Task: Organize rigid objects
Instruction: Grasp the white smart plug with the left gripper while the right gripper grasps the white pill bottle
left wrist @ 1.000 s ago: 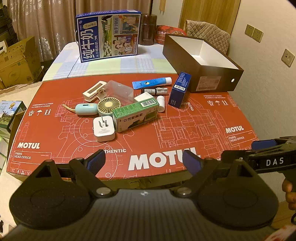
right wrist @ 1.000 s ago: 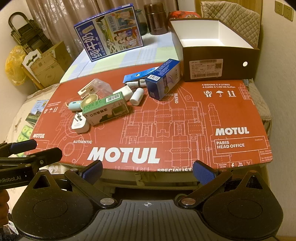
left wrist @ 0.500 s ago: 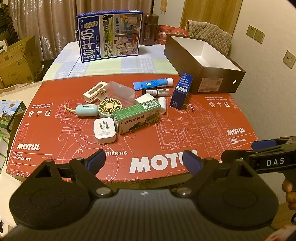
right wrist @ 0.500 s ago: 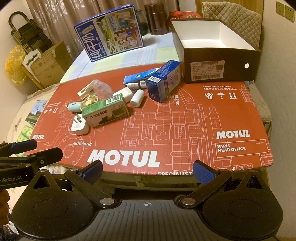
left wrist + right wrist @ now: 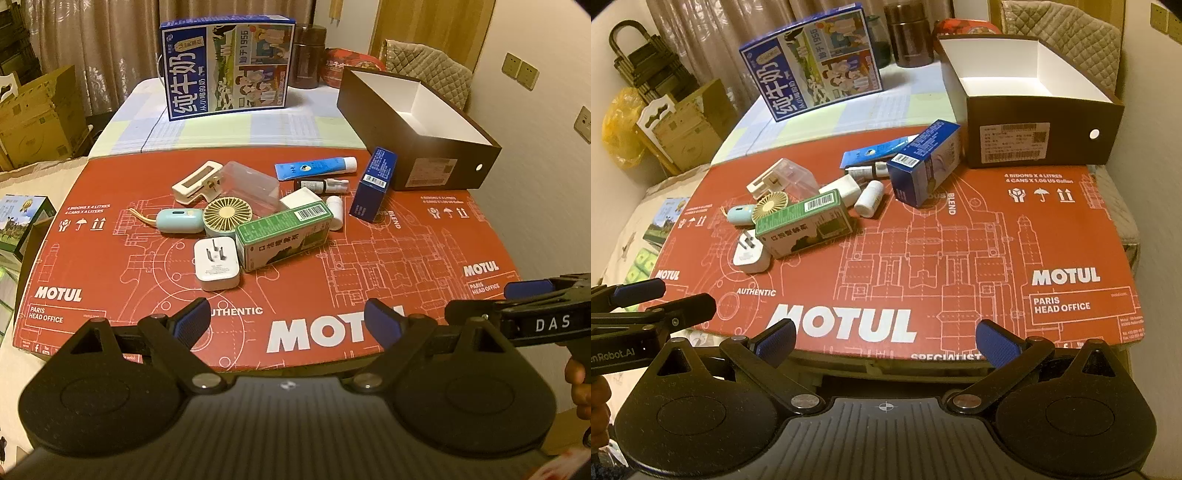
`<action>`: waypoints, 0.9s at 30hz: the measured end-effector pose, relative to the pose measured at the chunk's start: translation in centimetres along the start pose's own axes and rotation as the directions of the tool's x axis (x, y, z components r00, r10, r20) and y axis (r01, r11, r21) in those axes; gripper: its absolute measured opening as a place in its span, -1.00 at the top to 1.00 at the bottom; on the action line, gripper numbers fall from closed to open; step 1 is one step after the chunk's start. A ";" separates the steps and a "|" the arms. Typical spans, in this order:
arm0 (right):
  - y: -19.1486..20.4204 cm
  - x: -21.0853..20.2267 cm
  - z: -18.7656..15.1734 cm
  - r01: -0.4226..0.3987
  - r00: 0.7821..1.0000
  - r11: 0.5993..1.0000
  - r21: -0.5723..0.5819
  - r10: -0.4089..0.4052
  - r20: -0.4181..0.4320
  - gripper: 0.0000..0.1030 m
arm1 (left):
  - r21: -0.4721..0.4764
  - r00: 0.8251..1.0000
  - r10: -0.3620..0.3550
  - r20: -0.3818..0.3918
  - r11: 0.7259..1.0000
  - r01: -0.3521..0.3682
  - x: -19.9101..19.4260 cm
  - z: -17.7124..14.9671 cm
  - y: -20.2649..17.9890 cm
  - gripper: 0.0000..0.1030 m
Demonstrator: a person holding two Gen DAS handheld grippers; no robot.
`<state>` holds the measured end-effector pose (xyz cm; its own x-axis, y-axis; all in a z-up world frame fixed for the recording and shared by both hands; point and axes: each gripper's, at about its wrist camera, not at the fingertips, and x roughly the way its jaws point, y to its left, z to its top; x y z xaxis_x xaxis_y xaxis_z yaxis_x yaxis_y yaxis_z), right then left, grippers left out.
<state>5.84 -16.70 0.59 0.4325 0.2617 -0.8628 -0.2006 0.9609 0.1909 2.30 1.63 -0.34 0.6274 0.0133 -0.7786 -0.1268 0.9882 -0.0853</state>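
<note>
The left gripper point(image 5: 288, 325) and right gripper point(image 5: 886, 341) hang at the bottom of their frames, jaws spread wide and empty. Mid-frame on the red MOTUL cardboard sheet point(image 5: 406, 258), the clutter overlaps: the green carton point(image 5: 282, 238), its long axis rising toward the right, hides part of the handheld fan point(image 5: 221, 216); its Chinese print is hard to read. The white plug adapter point(image 5: 216, 263) touches its lower left. A blue box point(image 5: 373, 184) stands just beside the open shoebox point(image 5: 443, 170) at upper right. Behind, the milk carton point(image 5: 227, 66) reads "1956".
</note>
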 end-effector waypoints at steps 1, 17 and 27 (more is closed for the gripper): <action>0.0 0.1 0.1 0.000 1.000 1.000 -0.001 0.000 -0.001 -0.96 | -0.002 1.000 0.000 -0.001 1.000 0.000 0.1 0.1 0.1 -0.71; -0.1 2.0 1.7 -0.012 1.000 1.000 -0.014 0.012 -0.014 -0.96 | -0.027 0.999 0.026 -0.020 0.999 -0.027 2.0 1.3 1.4 -0.71; -0.5 3.9 2.7 -0.061 0.997 0.997 -0.039 0.063 0.053 -0.96 | -0.030 0.998 0.059 -0.025 0.998 -0.060 4.7 1.3 3.1 -0.67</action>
<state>10.04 -15.90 -1.59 0.4648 0.3256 -0.8234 -0.2605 0.9390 0.2244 5.84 4.95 -3.46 0.5994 0.0676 -0.7976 -0.1873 0.9806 -0.0577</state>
